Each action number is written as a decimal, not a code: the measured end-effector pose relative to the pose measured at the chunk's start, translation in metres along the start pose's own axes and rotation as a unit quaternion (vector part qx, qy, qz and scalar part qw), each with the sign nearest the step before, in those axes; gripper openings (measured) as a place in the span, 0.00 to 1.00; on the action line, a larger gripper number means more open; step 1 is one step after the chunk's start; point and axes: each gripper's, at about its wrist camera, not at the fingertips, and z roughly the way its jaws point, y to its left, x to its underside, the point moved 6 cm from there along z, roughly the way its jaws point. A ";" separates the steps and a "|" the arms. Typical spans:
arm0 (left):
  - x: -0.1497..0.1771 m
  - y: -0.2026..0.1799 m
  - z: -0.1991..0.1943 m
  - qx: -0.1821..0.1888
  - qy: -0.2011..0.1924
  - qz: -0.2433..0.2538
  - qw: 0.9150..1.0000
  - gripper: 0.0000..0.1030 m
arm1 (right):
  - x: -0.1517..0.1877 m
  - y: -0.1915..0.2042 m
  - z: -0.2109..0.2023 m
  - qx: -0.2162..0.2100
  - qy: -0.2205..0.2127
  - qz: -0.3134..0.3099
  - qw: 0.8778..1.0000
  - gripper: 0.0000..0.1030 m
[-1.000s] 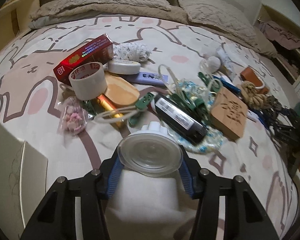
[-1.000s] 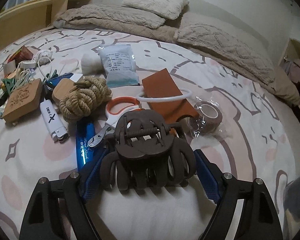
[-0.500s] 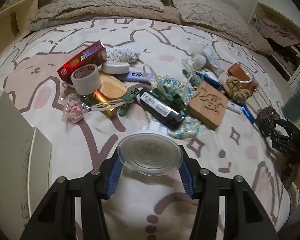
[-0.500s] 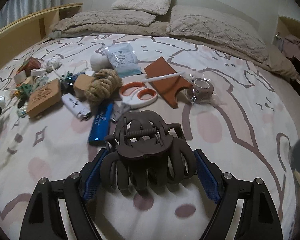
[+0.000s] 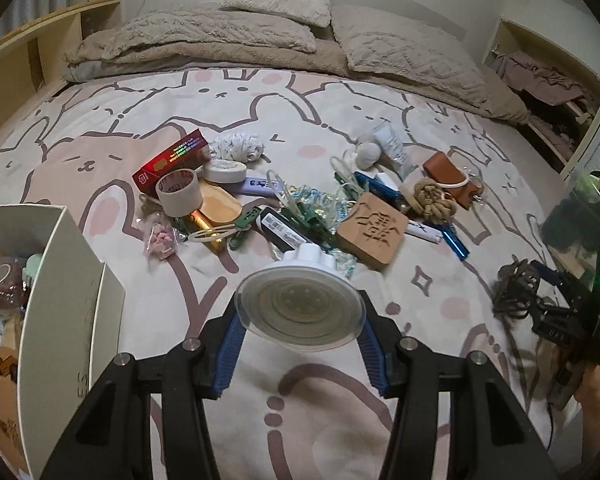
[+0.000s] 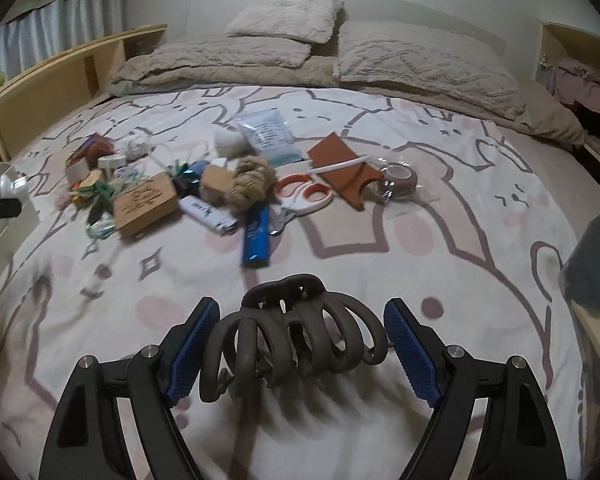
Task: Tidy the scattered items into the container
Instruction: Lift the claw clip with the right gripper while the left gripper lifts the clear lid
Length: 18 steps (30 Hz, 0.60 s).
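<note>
Two fisheye pictures under dim, soft indoor light with a slightly cool, greyish cast. Each is ringed by black corners, and straight lines bow outward near the rim, so the bed (image 5: 320, 92) looks rounded like a dome. In the left wrist view the centre is fairly sharp; a clear suction cup (image 5: 300, 308) close to the lens shows faint pale reflections, and the far right edge is smeared and dark, with one small green light glowing. The right wrist view is softer: the bedsheet (image 6: 440, 248) pattern streaks with motion blur, strongest at lower left. A dark hair claw (image 6: 296, 340) casts soft striped shadows below itself.
</note>
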 end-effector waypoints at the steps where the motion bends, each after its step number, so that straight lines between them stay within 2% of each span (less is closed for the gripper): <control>1: 0.001 -0.002 -0.003 0.002 -0.001 0.001 1.000 0.51 | 0.003 0.004 -0.002 0.000 0.003 -0.004 1.000 0.82; 10: 0.006 -0.011 -0.028 0.016 -0.012 0.004 1.000 0.51 | 0.041 0.022 -0.019 0.004 0.033 -0.016 0.999 0.82; 18: 0.008 -0.011 -0.040 0.023 -0.017 0.003 1.000 0.51 | 0.061 0.027 -0.019 0.012 0.056 -0.020 0.998 0.83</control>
